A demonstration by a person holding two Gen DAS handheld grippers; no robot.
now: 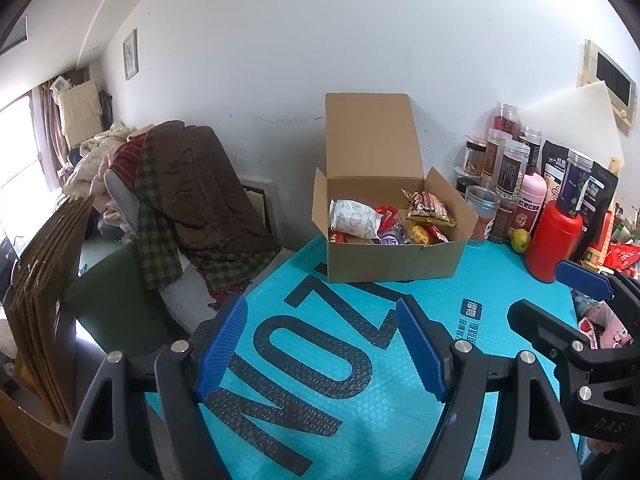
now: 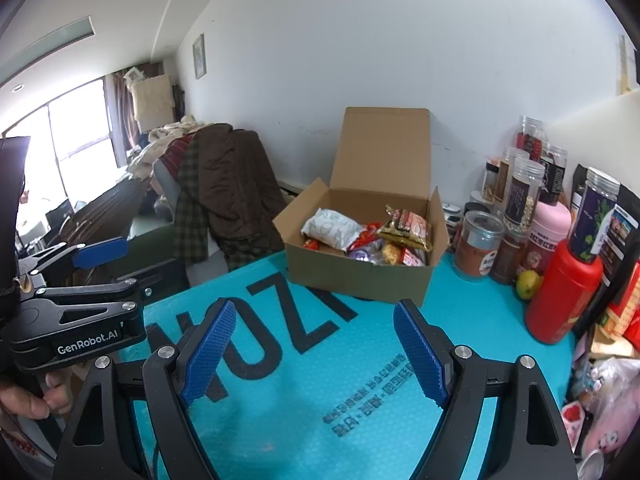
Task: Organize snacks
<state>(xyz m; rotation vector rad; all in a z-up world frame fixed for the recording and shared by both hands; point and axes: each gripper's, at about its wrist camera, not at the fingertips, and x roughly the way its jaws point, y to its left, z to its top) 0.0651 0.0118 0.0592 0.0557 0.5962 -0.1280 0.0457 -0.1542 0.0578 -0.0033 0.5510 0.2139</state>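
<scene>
Snack box (image 1: 394,258) lid upright, long axis seemingly crosswise; left tongs (image 1: 322,346), right tongs (image 2: 316,350) wide open, empty

Light: daylight from the overexposed window (image 2: 76,128), room bright.
Focus: sharp.
Edges: fisheye bending, dark corners.

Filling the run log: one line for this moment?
left tool open, empty | right tool open, empty | box open, snacks inside | on mat
</scene>
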